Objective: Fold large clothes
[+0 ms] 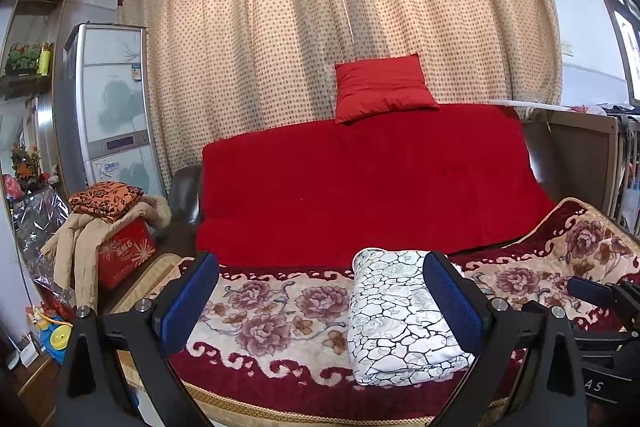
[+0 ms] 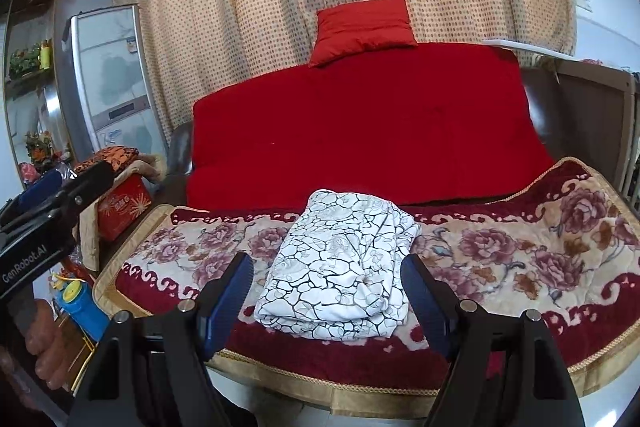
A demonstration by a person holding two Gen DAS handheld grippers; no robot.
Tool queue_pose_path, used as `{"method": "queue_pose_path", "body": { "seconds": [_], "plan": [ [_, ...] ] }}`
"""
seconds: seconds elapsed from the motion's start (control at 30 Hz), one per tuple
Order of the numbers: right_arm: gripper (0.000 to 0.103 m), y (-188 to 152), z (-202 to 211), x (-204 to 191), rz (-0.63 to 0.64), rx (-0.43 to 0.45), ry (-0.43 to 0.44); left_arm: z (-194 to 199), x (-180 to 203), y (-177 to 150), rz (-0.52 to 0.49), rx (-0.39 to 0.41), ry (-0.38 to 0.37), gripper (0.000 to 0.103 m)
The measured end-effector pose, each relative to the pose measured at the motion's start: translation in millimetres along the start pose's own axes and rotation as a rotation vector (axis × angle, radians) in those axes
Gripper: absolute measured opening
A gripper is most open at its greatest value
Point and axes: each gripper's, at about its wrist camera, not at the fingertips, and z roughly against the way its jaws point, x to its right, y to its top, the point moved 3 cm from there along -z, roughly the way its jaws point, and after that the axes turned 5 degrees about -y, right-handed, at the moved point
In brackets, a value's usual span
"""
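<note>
one hand [image 2: 42,343], right view only

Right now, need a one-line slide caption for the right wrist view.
Right gripper open and empty before a folded white crackle-print cloth on a floral blanket, with a red-draped sofa behind.

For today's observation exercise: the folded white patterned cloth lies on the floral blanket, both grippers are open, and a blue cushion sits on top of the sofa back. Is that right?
Not quite. The cushion is red, not blue; the right wrist view shows it. The rest holds: the folded white patterned cloth lies on the floral blanket, and the left gripper and right gripper are open.
</note>
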Motion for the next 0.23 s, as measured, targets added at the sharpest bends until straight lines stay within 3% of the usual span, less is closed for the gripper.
{"method": "queue_pose_path", "body": {
  "seconds": [0.23],
  "plan": [
    [0.079,-1.8,-5.1,-7.2,0.022,-0.004,0.008,-0.1,-2.2,-2.5,0.014,0.014,-0.019,0.102]
  ]
}}
